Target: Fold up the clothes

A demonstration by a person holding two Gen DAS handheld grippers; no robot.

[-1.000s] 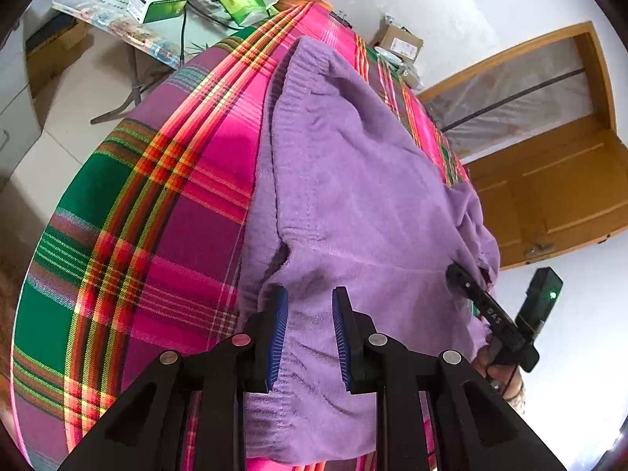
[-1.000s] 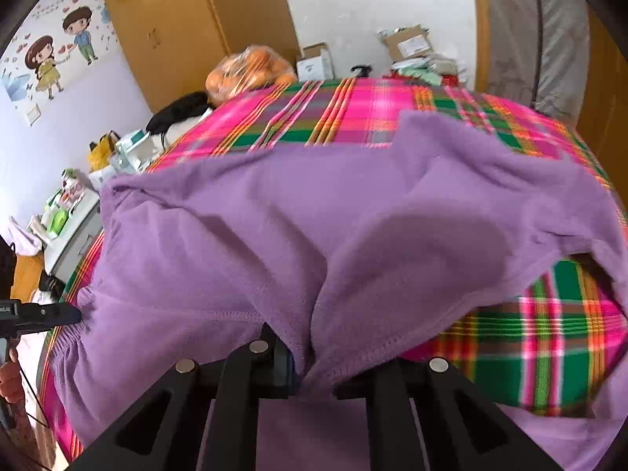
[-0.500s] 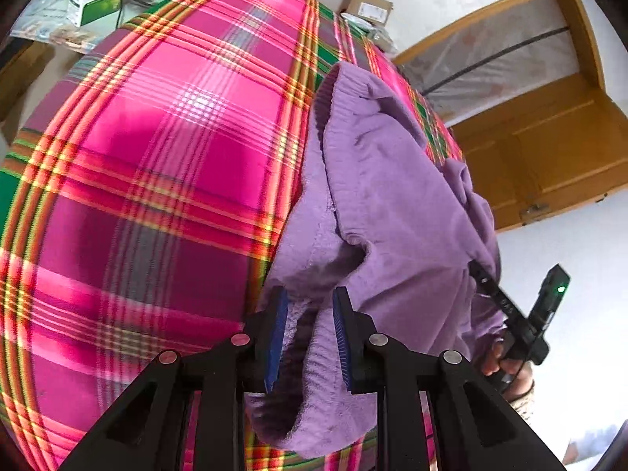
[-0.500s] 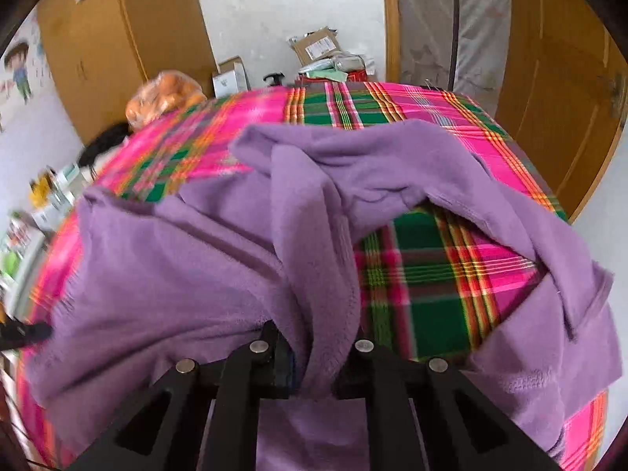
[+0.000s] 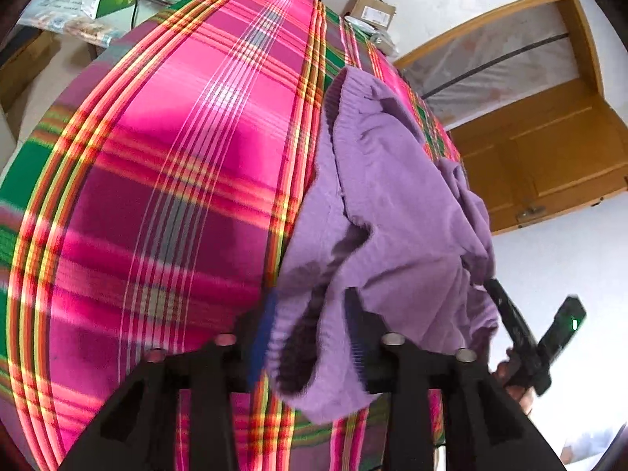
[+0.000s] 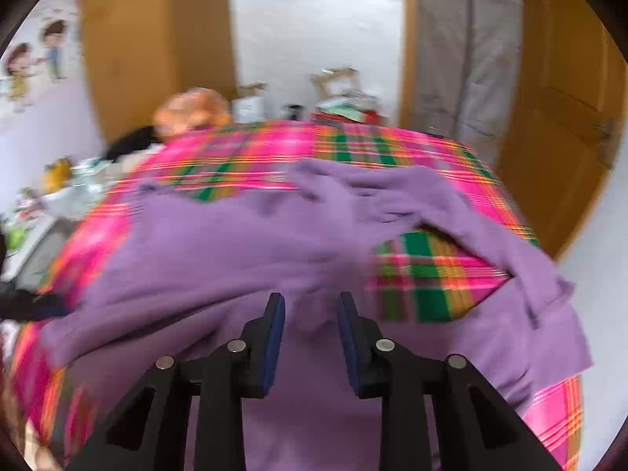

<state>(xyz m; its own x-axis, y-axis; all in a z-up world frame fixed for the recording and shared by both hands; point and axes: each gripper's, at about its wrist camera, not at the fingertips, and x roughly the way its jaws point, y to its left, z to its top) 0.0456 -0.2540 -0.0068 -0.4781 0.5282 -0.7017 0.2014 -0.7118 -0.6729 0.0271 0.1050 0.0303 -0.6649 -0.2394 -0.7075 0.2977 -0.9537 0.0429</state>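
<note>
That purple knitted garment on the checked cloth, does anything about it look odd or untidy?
Yes. The purple knitted garment lies bunched rather than flat on the pink and green checked cloth: one part loops out, leaving a window of cloth showing. Its ribbed edge hangs between the left gripper fingers. The right gripper is open.

A pink-and-green plaid cloth (image 5: 176, 180) covers the surface, with a crumpled purple garment (image 6: 243, 243) lying on it.

My right gripper (image 6: 310, 333) lets go of the purple garment (image 6: 243, 243)

Its jaws now stand apart, the cloth slipped from between them; my left gripper (image 5: 310, 337) spreads wider around the bunched hem near the plaid cloth's (image 5: 176, 180) edge.
</note>
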